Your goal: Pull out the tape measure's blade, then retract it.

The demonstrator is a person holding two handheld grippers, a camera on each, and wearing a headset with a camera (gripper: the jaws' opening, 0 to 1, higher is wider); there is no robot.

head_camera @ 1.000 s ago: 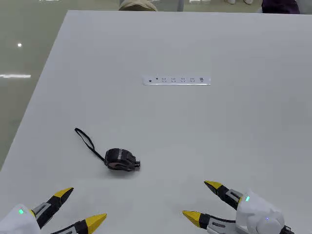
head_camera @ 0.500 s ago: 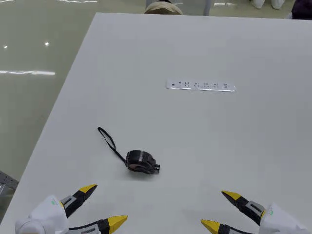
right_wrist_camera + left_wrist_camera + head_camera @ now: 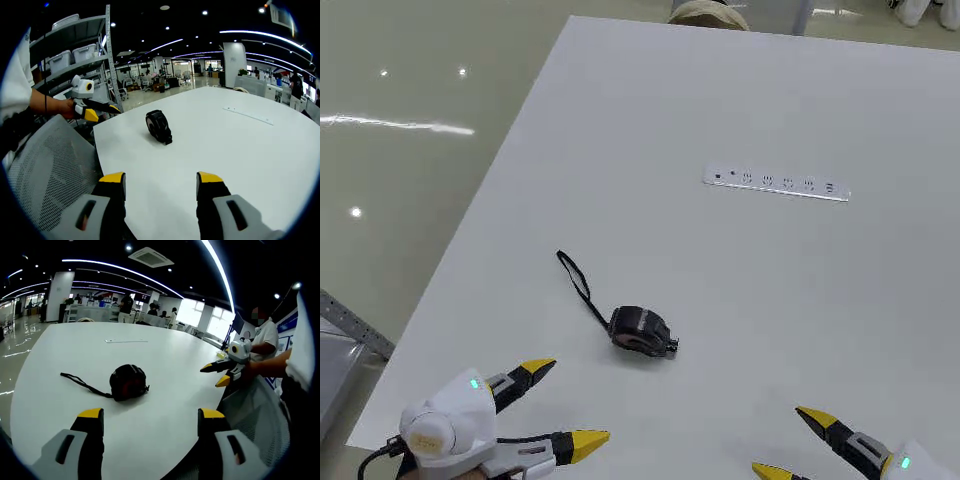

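Note:
A black tape measure (image 3: 640, 330) lies on the white table (image 3: 750, 90), its black wrist strap (image 3: 577, 282) trailing up and left. In the left gripper view the tape measure (image 3: 128, 382) sits ahead of the jaws, and in the right gripper view the tape measure (image 3: 158, 126) lies farther off. My left gripper (image 3: 565, 405) hovers open near the table's front left corner, nothing between its yellow tips. My right gripper (image 3: 798, 442) stands open at the front right, below and right of the tape measure. Both are apart from it.
A white power strip (image 3: 776, 184) lies farther back on the table. The table's left edge drops to a glossy floor (image 3: 410, 150). A mesh chair back (image 3: 45, 165) shows in the right gripper view, with shelving (image 3: 75, 55) behind.
The head camera has swung left, shifting the whole scene right. The left gripper has come further up into view toward the tape measure; the right one sits lower. The tape measure has not moved.

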